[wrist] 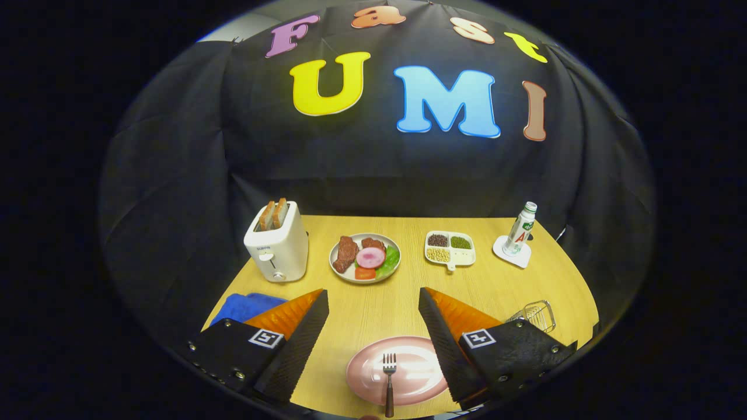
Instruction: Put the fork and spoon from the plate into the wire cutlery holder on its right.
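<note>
- While the gripper (373, 303) hovers above the wooden surface (496, 291), its two fingers (303, 338) stand spread wide apart, released, with nothing held or touched between them.
- One white toaster (276, 245) stands at the far left of the surface with two slices of bread (274, 213) upright in its slots; small writing on its front is too small to read.
- One pink plate (367, 373) lies between the fingers, near their bases.
- One grey-rimmed plate (365, 258) beyond the fingers holds two pieces of meat, a pink slice, a red slice and green leaves.
- One blue cloth (242, 306) lies just behind the left finger.
- One white divided dish (449, 249), right of the food plate, has three compartments: dark beans, green beans and pale beans.
- One wire cutlery holder (536, 314) sits right of the pink plate, partly hidden behind the right finger.
- One small bottle (520, 228) with a white cap stands on a white coaster (513, 254) at the far right; its label cannot be read.
- One fork (389, 382) lies on the pink plate, tines pointing away, handle reaching over the near rim.
</note>
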{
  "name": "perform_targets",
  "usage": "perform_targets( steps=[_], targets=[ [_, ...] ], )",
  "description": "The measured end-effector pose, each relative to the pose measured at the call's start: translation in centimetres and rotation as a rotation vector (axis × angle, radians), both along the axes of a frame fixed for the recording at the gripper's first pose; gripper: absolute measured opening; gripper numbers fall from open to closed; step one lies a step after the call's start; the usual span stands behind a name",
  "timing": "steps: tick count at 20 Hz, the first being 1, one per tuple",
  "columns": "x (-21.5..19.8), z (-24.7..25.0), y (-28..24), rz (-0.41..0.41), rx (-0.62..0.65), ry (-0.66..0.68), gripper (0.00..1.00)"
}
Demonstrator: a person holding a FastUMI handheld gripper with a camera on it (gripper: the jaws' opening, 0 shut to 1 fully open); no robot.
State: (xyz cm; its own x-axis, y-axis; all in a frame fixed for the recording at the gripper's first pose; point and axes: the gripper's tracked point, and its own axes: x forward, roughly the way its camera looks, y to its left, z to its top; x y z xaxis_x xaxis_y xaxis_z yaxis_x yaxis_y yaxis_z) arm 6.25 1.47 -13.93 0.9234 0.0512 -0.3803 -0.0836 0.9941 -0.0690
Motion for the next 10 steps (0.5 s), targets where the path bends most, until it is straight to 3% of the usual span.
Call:
perform_targets(
  steps=[10],
  targets=[
    [-0.8,-8.6,-2.5,-0.056,-0.067,0.279,0.96]
  ],
)
